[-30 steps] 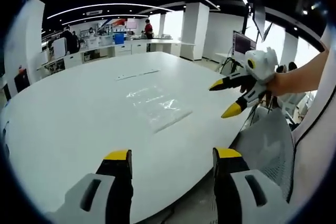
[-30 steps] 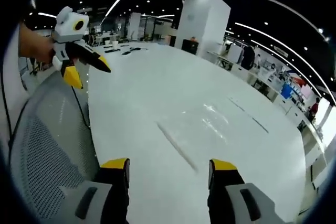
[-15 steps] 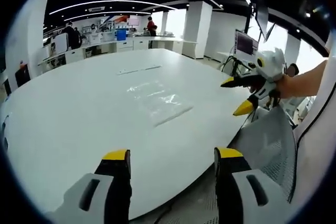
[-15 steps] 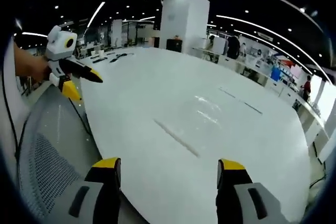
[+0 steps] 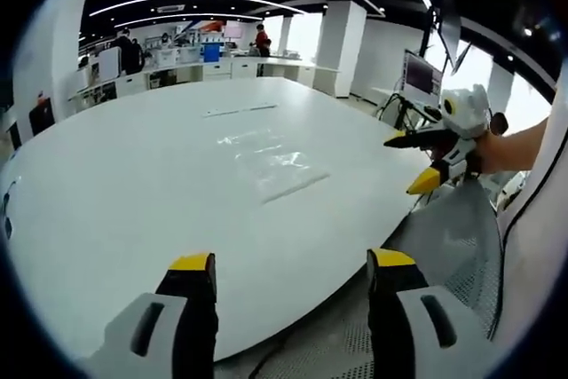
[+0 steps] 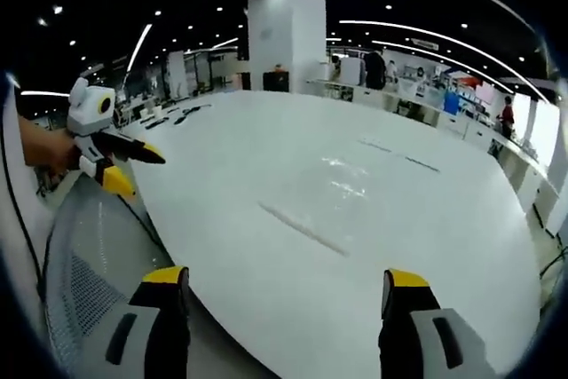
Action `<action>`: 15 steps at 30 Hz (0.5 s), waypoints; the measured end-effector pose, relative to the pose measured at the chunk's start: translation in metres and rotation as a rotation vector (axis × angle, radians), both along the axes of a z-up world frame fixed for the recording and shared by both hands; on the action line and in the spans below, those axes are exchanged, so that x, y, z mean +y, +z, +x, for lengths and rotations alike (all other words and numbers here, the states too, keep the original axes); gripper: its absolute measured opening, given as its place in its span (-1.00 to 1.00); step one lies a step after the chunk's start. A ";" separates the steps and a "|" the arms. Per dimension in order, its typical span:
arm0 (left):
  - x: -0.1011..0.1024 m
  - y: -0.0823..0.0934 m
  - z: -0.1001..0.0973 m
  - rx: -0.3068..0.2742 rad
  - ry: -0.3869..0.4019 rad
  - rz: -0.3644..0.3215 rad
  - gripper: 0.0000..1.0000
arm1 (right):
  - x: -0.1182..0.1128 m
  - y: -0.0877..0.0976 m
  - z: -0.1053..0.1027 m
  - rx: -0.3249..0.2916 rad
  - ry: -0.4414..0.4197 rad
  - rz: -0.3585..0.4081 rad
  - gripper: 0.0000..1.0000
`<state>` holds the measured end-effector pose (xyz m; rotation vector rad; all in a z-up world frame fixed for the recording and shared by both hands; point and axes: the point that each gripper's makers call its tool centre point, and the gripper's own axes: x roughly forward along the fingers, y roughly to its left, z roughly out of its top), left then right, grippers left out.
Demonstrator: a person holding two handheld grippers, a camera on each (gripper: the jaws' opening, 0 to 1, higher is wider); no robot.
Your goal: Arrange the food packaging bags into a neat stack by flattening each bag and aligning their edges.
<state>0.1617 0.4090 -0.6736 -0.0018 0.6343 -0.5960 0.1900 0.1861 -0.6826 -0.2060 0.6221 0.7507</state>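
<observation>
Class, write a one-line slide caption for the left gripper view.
Clear packaging bags lie flat on the white table; both open grippers hover off its edge.

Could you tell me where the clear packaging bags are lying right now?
The clear bags lie flat mid-table, ahead of both open claws, untouched.

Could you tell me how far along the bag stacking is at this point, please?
Done: the clear bags lie flat in one patch on the white table; whether their edges align is hard to tell. In hand: nothing, since the left gripper and right gripper are open, off the table edge. Left: checking alignment.
</observation>
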 end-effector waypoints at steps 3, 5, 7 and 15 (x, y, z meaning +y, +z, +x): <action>-0.001 0.002 0.000 -0.002 0.008 -0.008 0.38 | 0.001 0.000 -0.003 0.008 -0.010 0.015 0.88; -0.001 0.002 0.000 -0.002 0.010 -0.010 0.39 | 0.000 -0.001 -0.004 0.014 -0.015 0.014 0.91; -0.001 0.004 -0.001 -0.007 0.015 -0.017 0.41 | 0.002 0.003 -0.006 0.018 -0.026 0.034 0.94; 0.004 0.007 0.000 -0.022 0.037 -0.036 0.46 | 0.004 0.011 -0.007 0.011 -0.049 0.070 0.99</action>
